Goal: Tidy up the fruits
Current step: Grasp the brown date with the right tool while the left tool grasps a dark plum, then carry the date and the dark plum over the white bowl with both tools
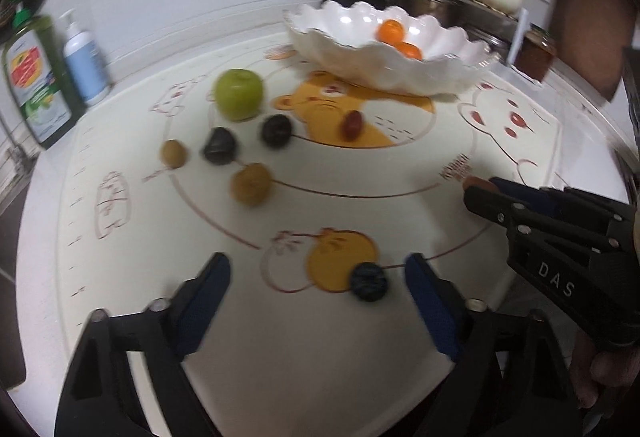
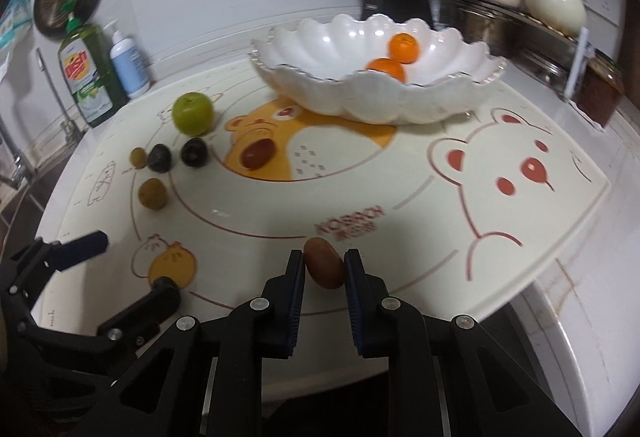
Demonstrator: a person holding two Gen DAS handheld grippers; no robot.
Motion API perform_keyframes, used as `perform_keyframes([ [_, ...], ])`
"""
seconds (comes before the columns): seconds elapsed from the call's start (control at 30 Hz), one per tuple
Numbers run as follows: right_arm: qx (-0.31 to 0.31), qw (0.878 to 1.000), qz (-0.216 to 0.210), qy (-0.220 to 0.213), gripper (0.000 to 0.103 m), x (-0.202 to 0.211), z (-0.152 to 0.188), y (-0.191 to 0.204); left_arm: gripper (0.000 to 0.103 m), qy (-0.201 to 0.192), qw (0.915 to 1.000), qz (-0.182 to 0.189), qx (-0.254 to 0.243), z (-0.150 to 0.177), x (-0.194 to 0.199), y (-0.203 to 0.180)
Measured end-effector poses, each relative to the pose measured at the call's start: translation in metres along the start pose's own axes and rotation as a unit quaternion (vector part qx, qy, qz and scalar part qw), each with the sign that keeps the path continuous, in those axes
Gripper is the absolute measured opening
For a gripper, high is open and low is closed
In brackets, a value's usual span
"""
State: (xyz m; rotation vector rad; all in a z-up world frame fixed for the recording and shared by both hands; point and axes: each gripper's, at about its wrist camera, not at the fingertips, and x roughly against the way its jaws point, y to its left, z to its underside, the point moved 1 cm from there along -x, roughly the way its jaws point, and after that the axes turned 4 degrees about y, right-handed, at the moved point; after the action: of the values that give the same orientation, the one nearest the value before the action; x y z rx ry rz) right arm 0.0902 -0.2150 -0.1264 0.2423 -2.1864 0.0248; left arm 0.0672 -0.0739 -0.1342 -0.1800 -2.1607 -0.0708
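Two oranges (image 2: pixel 404 47) lie in one white scalloped bowl (image 2: pixel 320 85). On one printed mat (image 2: pixel 400 197) there is one green apple (image 2: pixel 192 113). There are three dark round fruits: two (image 1: pixel 276 131) side by side near the apple and one (image 1: pixel 368 281) closer to the camera in the left wrist view. Two brownish-green round fruits (image 2: pixel 152 193) lie near the mat's left side, one smaller than the other. There are two reddish-brown oval fruits: one (image 2: pixel 259 154) on the bear print, one (image 2: pixel 325 263) between the fingers of a tool. Two bottles (image 2: pixel 90 73) stand at the back left: one green, one pale blue.
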Motion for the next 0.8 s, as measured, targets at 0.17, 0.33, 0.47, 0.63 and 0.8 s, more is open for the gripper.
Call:
perform_keyframes([
  [0.17, -0.015, 1.0, 0.003, 0.0, 0.021, 0.0, 0.003, -0.013, 0.065, 0.0, 0.9999, 0.001, -0.014, 0.001, -0.008, -0.013],
  [0.33, -0.02, 1.0, -0.001, -0.002, 0.021, 0.0, 0.004, -0.016, 0.049, -0.006, 0.9997, 0.008, -0.021, 0.003, -0.005, -0.018],
  [0.47, -0.023, 1.0, -0.006, -0.004, 0.021, 0.002, 0.002, -0.015, 0.031, -0.008, 0.9994, 0.012, -0.033, 0.006, -0.002, -0.025],
  [0.63, -0.024, 1.0, -0.007, -0.006, 0.021, 0.004, 0.002, -0.015, 0.022, -0.01, 0.9993, 0.007, -0.034, 0.007, 0.0, -0.025],
  [0.8, -0.022, 1.0, -0.009, -0.007, 0.021, 0.005, 0.002, -0.014, 0.021, -0.006, 0.9995, 0.01, -0.031, 0.007, 0.001, -0.023],
])
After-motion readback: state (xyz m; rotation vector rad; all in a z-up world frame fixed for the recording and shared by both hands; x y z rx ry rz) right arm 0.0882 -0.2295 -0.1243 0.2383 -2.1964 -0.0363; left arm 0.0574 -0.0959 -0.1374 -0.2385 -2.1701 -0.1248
